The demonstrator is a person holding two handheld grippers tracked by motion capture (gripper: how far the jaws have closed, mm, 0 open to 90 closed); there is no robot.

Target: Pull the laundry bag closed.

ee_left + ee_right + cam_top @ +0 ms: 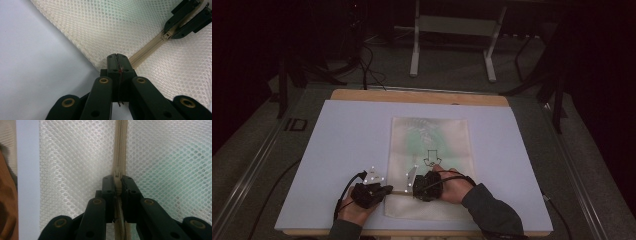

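High view: cream mesh bag (430, 160) flat on the white mat (337, 150), left gripper (379, 191) at its left edge, right gripper (416, 186) over the zipper line.

Left gripper view: jaws pinched shut on the bag's edge beside the zipper (147, 50).

Right gripper view: jaws clamped on the zipper slider (117, 175).

Cream mesh-cloth bag (105, 27) on matt white board (32, 75)
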